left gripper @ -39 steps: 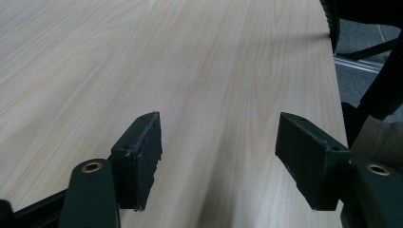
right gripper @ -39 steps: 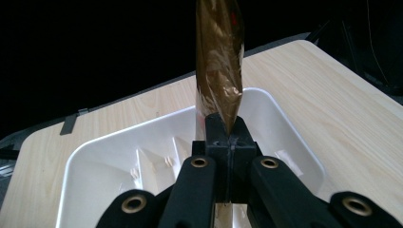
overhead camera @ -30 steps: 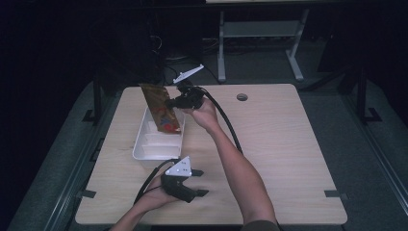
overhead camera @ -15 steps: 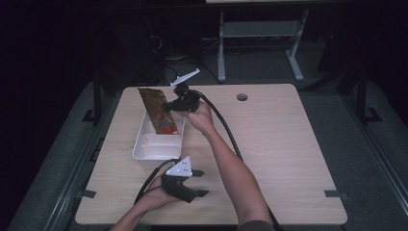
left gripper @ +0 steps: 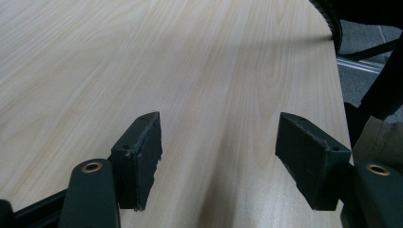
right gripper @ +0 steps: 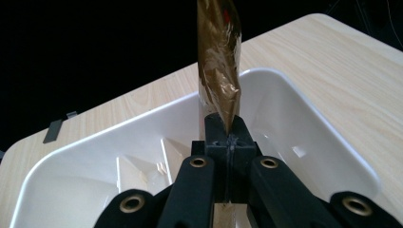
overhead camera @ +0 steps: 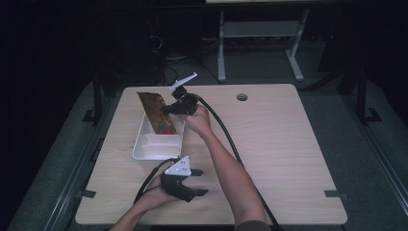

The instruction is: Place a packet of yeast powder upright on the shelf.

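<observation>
pouch: gold-brown foil packet (overhead camera: pixel 156 113), crinkled and glossy, red print near its low end; stands on edge above the white tray (overhead camera: pixel 144 144)
right gripper (overhead camera: pixel 169 109): jaws together, clamped on pouch's edge (right gripper: pixel 219 71)
left gripper (overhead camera: pixel 197 182): jaws apart, nothing between, on bare table (left gripper: pixel 214 71) near front edge
tray: dividers inside
hidden: pouch top cut off in right gripper view; print unreadable
</observation>
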Demonstrator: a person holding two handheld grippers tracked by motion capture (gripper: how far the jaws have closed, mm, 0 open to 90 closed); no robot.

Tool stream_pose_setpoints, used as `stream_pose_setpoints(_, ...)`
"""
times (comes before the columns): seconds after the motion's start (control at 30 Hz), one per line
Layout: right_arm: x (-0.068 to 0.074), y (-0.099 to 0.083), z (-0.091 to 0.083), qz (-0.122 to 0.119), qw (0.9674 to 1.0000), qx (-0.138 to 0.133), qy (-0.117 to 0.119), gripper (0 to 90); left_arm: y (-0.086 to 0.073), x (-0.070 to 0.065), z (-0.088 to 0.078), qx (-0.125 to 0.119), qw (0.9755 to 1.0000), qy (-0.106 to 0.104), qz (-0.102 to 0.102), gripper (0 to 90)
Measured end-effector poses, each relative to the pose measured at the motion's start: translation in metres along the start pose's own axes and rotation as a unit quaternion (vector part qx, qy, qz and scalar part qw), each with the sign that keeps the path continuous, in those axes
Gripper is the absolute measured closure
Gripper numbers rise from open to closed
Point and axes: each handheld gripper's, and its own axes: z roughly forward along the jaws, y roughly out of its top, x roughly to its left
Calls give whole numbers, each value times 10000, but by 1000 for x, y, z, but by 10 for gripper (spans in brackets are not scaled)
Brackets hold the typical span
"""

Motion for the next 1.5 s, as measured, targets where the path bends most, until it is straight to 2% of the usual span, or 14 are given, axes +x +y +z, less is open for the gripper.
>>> stream_pose_setpoints(0.2, -4, -5, -1, 112, 9999, -51, -32, 891, 0, 0, 1, 7, 10000, -2, -1, 321)
stream_pose_setpoints(0.6, -10, -12, -4, 256, 9992, 150, -261, 864, 0, 0, 2, 35, 10000, -12, 23, 321)
stream_pose_setpoints(1.1, -17, -21, -12, 439, 9979, 283, -373, 669, 0, 0, 3, 47, 10000, -1, 7, 318)
stream_pose_setpoints(1.5, -18, -29, -23, 493, 9975, 263, -425, 634, 0, -1, 3, 41, 10000, 7, -11, 312)
